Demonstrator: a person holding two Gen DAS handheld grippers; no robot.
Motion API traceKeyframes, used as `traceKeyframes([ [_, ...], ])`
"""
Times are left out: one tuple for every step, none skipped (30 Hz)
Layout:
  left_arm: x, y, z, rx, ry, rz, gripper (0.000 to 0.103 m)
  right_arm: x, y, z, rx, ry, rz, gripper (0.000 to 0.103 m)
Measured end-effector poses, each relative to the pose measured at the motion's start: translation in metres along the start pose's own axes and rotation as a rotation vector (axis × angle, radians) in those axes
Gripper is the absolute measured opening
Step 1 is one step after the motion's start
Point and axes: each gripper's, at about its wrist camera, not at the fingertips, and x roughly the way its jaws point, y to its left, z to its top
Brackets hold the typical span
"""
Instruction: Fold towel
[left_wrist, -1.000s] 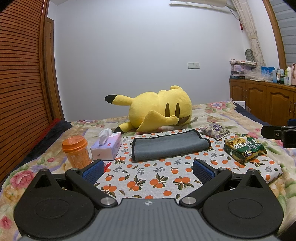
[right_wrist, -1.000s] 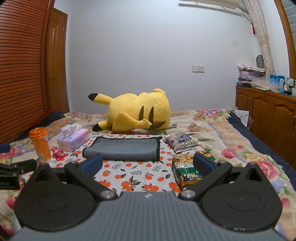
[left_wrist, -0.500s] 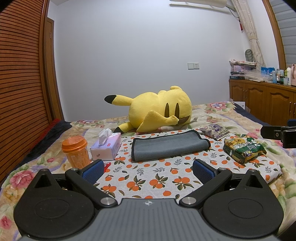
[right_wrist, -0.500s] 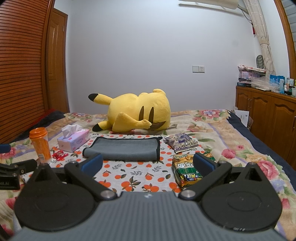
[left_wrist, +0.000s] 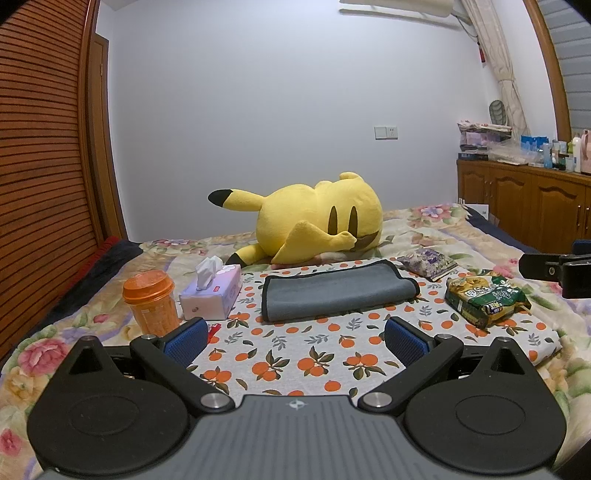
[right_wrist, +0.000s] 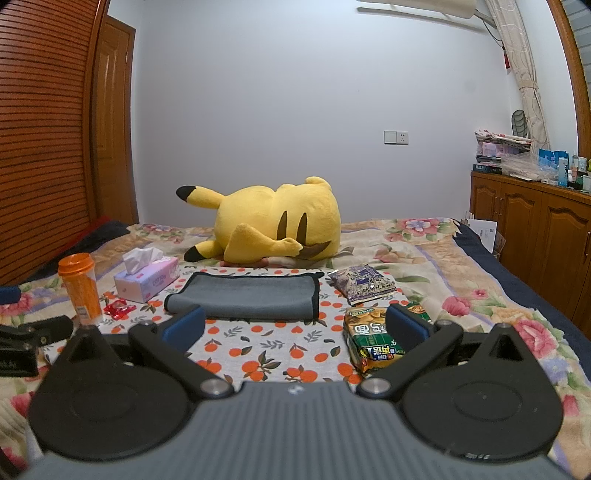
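On the bed, a grey towel (left_wrist: 338, 293) lies folded flat on the orange-print cloth (left_wrist: 295, 358), in front of a yellow plush (left_wrist: 317, 221). Both the left tongs (left_wrist: 295, 334) and right tongs (right_wrist: 295, 325) hang wide and empty short of it (each glimpses the other at its frame edge). Only the right view shows a red wrapper (right_wrist: 118, 308) beside the orange bottle (right_wrist: 81, 288); the right tongs partly hide a green noodle packet (right_wrist: 373, 339) with unreadable print.

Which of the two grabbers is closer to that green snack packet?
Right. The right gripper has the green snack packet just ahead, partly behind its right finger. The left gripper sits further left, the packet off to its right.
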Motion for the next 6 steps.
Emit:
traceKeyframes([
  [0.0000, 0.0001, 0.0000, 0.000, 0.000, 0.001, 0.103, 0.0000, 0.0000, -0.0001, 0.000, 0.000, 0.000, 0.103],
  [-0.0001, 0.0002, 0.0000, 0.000, 0.000, 0.001, 0.103, 0.0000, 0.0000, -0.0001, 0.000, 0.000, 0.000, 0.103],
  [0.0000, 0.0003, 0.0000, 0.000, 0.000, 0.000, 0.103, 0.0001, -0.0001, -0.0002, -0.001, 0.000, 0.000, 0.103],
  [0.0000, 0.0002, 0.0000, -0.001, -0.001, -0.001, 0.103, 0.0000, 0.0000, -0.0002, -0.001, 0.000, 0.000, 0.103],
  [-0.0003, -0.0006, 0.0004, 0.000, 0.000, 0.000, 0.103, 0.0001, -0.0003, -0.0001, -0.001, 0.000, 0.001, 0.103],
  [-0.0001, -0.0009, 0.0005, -0.001, 0.000, 0.001, 0.103, 0.0000, -0.0001, -0.0002, -0.001, 0.000, 0.001, 0.103],
])
